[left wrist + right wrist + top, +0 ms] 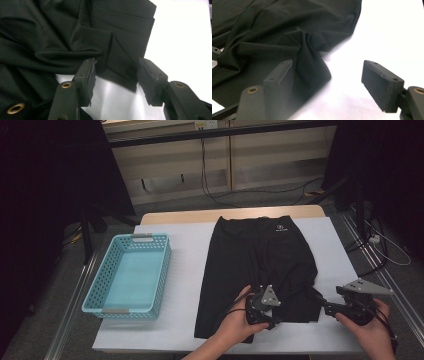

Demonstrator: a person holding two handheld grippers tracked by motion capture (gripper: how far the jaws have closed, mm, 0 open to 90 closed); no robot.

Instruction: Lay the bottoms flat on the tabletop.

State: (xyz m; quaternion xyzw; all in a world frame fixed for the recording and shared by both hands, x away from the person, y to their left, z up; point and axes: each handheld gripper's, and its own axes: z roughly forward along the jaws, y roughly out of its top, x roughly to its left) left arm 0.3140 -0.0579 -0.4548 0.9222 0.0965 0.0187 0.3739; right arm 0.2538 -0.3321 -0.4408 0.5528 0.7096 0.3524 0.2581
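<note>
- On the white-covered worktop (190, 270), black shorts (265, 260) lie flat with the waistband at the far edge and the leg hems toward the person — the near right leg is bunched and rumpled.
- Left claw (270, 312) sits at the near hem, jaws apart around a folded corner of cloth (122, 67) without pinching it.
- Right claw (322, 304) reaches in from the right edge, jaws wide open beside a raised pucker of fabric (309, 62) — nothing is gripped.
- Blue basket (127, 275) stands empty at the left, well apart from the shorts.
- Judged from this, folding has barely begun: no clean fold is made, and the grasp, the folds and any move to the basket are all left.
</note>
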